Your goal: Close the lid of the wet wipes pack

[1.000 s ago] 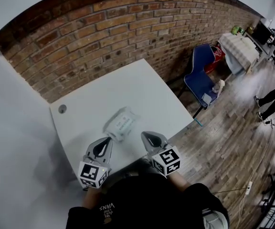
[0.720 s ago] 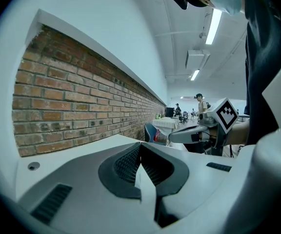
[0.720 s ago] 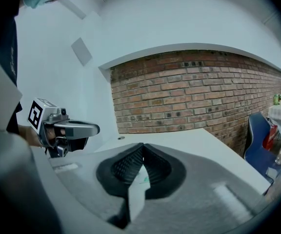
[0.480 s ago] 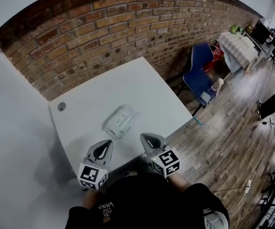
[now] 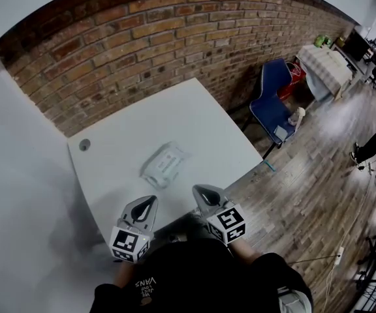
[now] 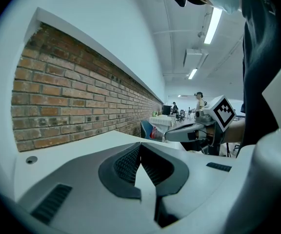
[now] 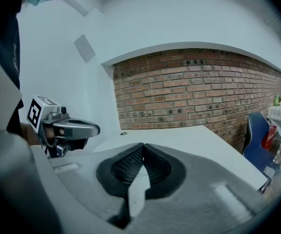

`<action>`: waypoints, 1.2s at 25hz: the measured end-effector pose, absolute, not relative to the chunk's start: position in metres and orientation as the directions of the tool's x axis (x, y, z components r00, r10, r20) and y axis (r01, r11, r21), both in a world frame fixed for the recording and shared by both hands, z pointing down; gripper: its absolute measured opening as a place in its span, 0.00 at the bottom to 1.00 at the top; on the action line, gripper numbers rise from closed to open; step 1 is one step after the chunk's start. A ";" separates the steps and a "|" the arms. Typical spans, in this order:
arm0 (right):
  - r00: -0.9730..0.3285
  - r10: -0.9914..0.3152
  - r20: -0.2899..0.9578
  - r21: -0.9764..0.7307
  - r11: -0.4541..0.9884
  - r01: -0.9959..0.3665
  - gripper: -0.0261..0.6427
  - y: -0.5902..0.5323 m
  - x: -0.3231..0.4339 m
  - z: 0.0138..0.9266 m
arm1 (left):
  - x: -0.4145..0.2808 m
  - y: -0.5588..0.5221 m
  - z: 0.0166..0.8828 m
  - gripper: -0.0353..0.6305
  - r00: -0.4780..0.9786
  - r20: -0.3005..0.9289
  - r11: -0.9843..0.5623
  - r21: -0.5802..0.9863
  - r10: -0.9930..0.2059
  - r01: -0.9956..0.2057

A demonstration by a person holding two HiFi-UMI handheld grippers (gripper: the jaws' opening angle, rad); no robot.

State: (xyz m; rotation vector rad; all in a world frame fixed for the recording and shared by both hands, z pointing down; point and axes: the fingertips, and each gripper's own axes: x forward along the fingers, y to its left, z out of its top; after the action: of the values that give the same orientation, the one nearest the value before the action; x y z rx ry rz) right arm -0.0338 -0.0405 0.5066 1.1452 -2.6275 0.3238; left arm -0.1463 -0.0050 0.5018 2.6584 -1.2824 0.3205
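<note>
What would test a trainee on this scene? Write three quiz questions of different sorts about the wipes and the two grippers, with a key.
1. True or false: the left gripper is holding the wet wipes pack.
2. The pack lies on: A) a tray B) the white table C) a drawer.
3. Fill in: the right gripper has its jaws ____, with nothing between them.

Key: 1 false (its jaws are shut and empty, and it is short of the pack); 2 B; 3 shut.
</note>
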 end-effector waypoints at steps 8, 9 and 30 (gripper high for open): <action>-0.641 -0.696 0.324 -0.086 0.653 -0.752 0.03 -0.037 -0.030 0.509 | -0.148 0.001 0.506 0.05 0.603 0.266 -0.609 0.068 -0.752 -0.790; -0.639 -0.697 0.325 -0.083 0.652 -0.754 0.03 -0.037 -0.030 0.508 | -0.148 0.001 0.506 0.05 0.602 0.267 -0.609 0.069 -0.752 -0.791; -0.639 -0.693 0.333 -0.084 0.653 -0.752 0.03 -0.040 -0.033 0.510 | -0.142 -0.004 0.507 0.05 0.613 0.273 -0.623 0.059 -0.742 -0.780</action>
State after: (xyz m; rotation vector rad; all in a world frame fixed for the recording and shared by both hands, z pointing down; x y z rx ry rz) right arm -0.0326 -0.0395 0.5105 1.1637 -2.6013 0.3128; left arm -0.1423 -0.0043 0.5069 2.6639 -1.2684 0.3334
